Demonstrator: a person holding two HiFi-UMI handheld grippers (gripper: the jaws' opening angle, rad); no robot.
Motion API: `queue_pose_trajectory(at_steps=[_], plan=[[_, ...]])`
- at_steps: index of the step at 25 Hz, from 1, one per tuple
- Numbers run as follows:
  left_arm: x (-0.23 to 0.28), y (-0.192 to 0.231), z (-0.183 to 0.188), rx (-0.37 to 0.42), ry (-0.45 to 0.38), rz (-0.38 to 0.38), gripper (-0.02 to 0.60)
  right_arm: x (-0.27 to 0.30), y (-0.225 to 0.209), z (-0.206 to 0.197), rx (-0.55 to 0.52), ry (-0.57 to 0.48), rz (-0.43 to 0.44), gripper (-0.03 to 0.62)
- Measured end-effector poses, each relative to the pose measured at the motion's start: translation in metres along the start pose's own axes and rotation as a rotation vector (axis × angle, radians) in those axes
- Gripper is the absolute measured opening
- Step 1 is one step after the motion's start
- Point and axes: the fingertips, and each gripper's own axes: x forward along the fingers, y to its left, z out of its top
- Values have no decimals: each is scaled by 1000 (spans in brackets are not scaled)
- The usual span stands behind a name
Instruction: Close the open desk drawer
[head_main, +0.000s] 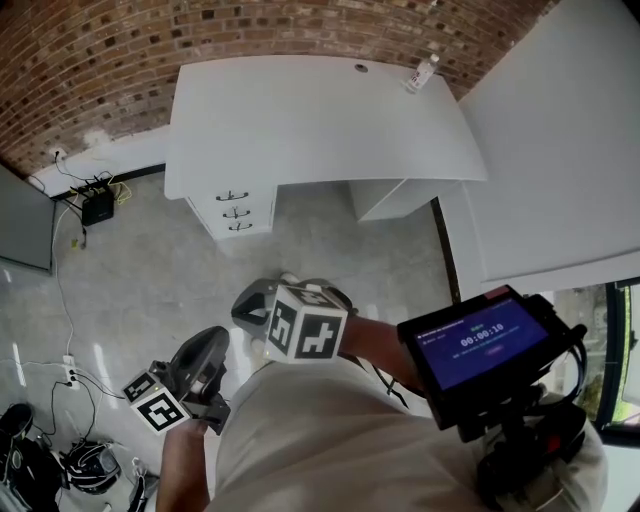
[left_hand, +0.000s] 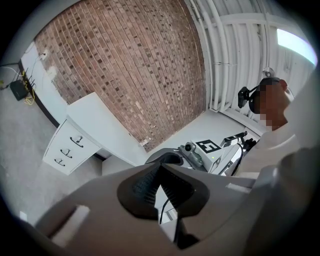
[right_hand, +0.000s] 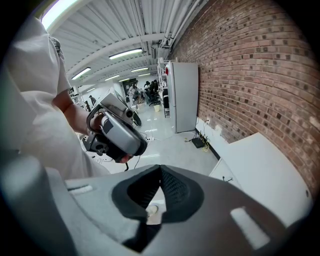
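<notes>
Drawers sit under the left end of the desk; all three fronts look flush, so closing appears done. Left gripper and right gripper are well apart from the desk, jaws together, empty.

A red brick wall ran ahead of me, glossy grey floor underfoot, a white tabletop to my right, strip lights glowing along the white ribbed ceiling.
</notes>
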Motion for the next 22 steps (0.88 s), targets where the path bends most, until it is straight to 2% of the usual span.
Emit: queue_pose_trajectory(at_steps=[22], plan=[[4,6,-8,-7,31,22,3,1,6,-6,-32,31,-6,2]])
